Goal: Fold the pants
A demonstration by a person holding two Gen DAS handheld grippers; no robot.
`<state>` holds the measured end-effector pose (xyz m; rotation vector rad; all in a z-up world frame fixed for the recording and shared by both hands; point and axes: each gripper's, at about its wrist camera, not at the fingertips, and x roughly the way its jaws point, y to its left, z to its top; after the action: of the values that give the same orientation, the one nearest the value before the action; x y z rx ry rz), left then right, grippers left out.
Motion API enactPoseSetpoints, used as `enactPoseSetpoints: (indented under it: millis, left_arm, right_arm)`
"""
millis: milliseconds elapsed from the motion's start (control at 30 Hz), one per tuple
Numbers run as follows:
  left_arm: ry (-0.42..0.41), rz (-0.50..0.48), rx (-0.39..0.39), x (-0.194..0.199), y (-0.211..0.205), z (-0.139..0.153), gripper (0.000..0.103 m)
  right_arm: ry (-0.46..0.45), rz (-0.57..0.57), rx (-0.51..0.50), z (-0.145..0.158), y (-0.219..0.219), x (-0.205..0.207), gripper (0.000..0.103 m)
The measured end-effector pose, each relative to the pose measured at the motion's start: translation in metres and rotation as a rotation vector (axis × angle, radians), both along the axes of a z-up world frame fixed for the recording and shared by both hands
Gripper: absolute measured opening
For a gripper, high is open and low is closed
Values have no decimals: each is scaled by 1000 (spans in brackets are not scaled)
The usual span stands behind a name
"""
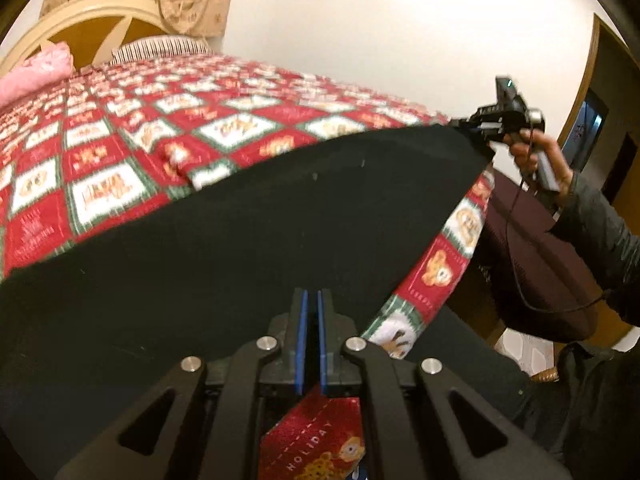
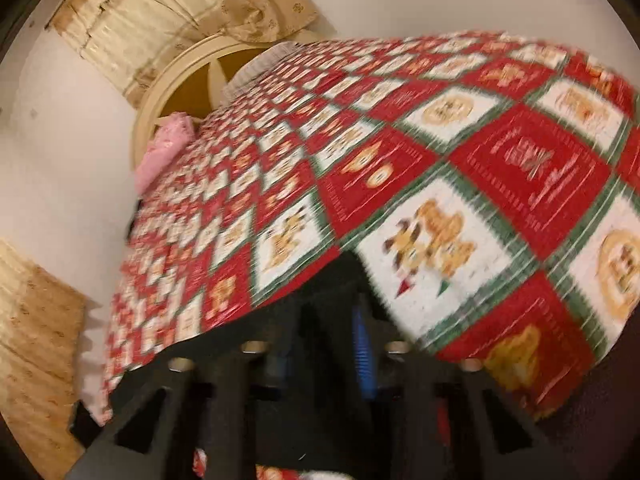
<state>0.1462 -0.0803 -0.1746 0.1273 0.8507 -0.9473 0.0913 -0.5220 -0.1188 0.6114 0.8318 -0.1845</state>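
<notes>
Black pants (image 1: pixel 240 240) stretched across the quilted bed (image 1: pixel 120 152), soft, limp and light, pinched at 2 corners by left tongs (image 1: pixel 313 300) and right tongs (image 1: pixel 476 126), both clamped on cloth edge.

- The far stretch of the quilt (image 1: pixel 168 120) lies flat and open, passable right up to the bed head.
- The pink pillow (image 1: pixel 36 74), striped pillow (image 1: pixel 160 46) and headboard (image 1: pixel 100 12) block the far left end.
- The black pants (image 1: pixel 240 232) cover the near part.
</notes>
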Motion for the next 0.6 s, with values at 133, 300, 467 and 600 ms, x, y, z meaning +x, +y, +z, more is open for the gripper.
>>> enactPoseSetpoints:
  millis: [133,300,467,600]
  left_arm:
    - [12,-13,21,-3,-2,-9,5]
    - [26,-15,11,-2,0,-10,6]
    - [18,-10,11,-5,2,-10,6]
    - [19,-1,4,-5,4,-9,6]
  right_arm:
    - [-141,28,-130,24,21,-19,2]
    - [-116,-17,-275,16,26,-14,3]
    - [-34,-56,-420,1,28,-11,29]
    - [-93,-73,-436,24,41,-36,30]
